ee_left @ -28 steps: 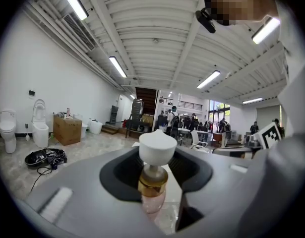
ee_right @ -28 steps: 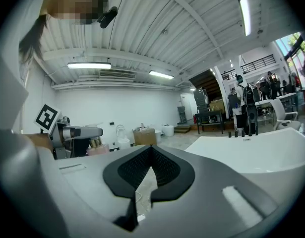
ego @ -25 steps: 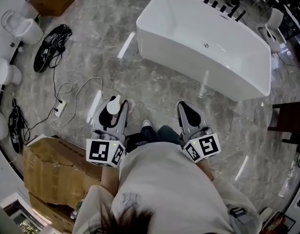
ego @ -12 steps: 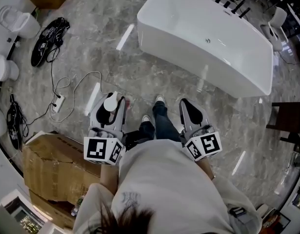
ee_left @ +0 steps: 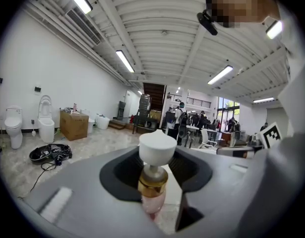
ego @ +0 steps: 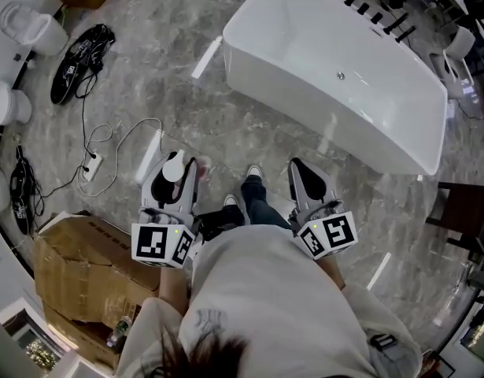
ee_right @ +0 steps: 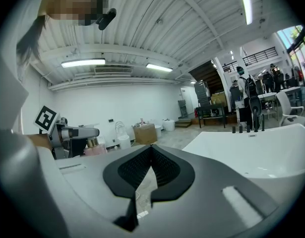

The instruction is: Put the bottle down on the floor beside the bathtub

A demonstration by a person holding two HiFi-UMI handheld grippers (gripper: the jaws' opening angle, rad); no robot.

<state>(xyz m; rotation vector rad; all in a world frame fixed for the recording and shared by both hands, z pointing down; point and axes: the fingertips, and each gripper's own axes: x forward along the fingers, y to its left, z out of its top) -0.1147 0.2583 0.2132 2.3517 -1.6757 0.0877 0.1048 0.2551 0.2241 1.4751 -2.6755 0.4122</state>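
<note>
While left claw (ego: 174,178) grips it, bottle (ee_left: 154,168) upright (cap up) | right claw (ego: 298,168) — closed

No legible txt, labels, brands or nos. in any of the 3 views

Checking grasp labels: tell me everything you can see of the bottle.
The bottle has a rounded white cap, a shiny gold collar and a translucent pink body, glass or plastic by its look. It stands upright, clamped between the jaws of the left gripper, which hide its lower part. It hangs above the marble floor, not yet set down, short of the bathtub.
</note>
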